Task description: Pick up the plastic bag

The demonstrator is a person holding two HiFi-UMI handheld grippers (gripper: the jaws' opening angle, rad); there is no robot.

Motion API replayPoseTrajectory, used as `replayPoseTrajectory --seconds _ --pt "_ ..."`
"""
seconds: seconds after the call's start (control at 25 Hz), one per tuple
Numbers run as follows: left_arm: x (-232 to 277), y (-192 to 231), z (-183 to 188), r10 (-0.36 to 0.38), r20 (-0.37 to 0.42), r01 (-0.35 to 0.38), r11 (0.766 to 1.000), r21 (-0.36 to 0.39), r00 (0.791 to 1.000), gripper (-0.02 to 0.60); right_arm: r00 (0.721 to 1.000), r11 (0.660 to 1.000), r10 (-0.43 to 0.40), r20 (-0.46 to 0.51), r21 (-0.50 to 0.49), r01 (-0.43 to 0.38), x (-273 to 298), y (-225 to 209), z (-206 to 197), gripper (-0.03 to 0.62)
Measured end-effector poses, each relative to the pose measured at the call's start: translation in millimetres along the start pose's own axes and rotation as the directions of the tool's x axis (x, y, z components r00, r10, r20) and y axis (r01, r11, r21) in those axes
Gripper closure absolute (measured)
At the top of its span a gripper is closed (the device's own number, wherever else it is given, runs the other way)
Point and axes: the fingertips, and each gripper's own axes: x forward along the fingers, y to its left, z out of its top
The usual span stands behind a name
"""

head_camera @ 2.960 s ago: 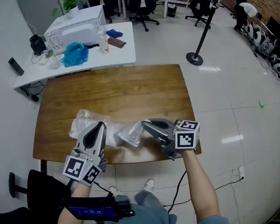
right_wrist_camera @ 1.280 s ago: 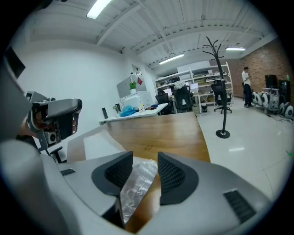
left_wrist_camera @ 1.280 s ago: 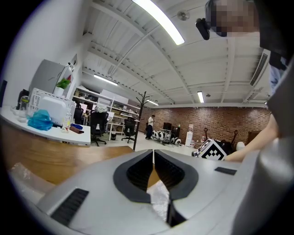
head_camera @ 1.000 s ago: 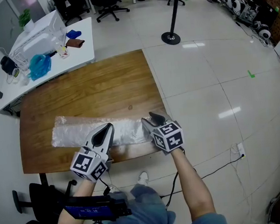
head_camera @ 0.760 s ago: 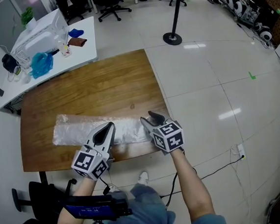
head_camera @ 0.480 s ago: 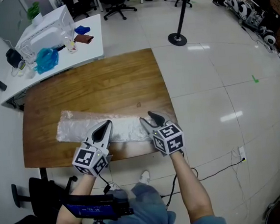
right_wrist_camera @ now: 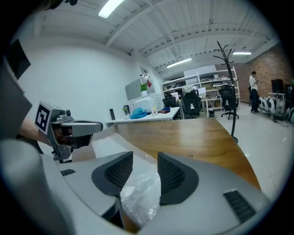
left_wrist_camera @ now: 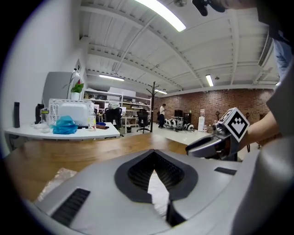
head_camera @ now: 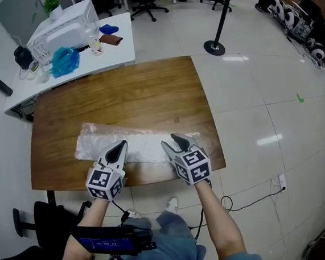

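The left gripper has its jaws closed, the tips meeting in a point. In the left gripper view a pale strip of the plastic bag shows through the small gap behind the tips. I cannot tell if any film is pinched there; it looks more like the bag lying underneath.

The right gripper stands wide. A crumpled bit of the bag sits low between its jaws, but the pads do not press on it.

In the head view the plastic bag lies flat and stretched, a little below the middle of the frame. It runs along the near edge of the wooden table. Both grippers are at its near edge, the left one toward the bag's left part and the right one close to its right end.

I judge that the pick-up itself is not yet done, since the bag rests fully on the table. What is left is to close the right jaws on the film, secure a hold on the left side, and lift.
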Motion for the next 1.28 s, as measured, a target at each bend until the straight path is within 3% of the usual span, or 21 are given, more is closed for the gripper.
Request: replayPoseTrajectory --seconds 0.16,0.32,0.52,0.68,0.76,1.28 --pt "-11 48 -26 0.061 -0.106 -0.056 0.997 0.049 0.993 0.572 0.998 0.999 -0.046 -0.041 -0.016 0.045 5 1 -11 0.443" --pt "-22 97 -58 0.121 -0.213 -0.105 0.991 0.083 0.97 0.572 0.99 0.991 -0.103 -0.1 -0.097 0.093 11 3 -27 0.475" --pt "-33 146 -102 0.193 -0.37 -0.143 0.977 0.16 0.909 0.572 0.973 0.979 -0.141 -0.183 -0.171 0.11 20 8 -44 0.588" --pt "-37 155 -123 0.176 -0.489 -0.119 0.982 0.147 0.854 0.572 0.954 0.982 -0.15 -0.259 -0.154 0.112 28 6 -57 0.591" --pt "-40 153 -131 0.168 -0.52 -0.116 0.984 0.133 0.837 0.572 0.946 0.982 -0.145 -0.289 -0.161 0.101 31 7 -62 0.591" --pt "-74 157 -150 0.228 -0.52 -0.201 0.973 0.109 0.823 0.571 0.945 0.979 -0.088 -0.317 -0.202 0.023 48 16 -58 0.591"
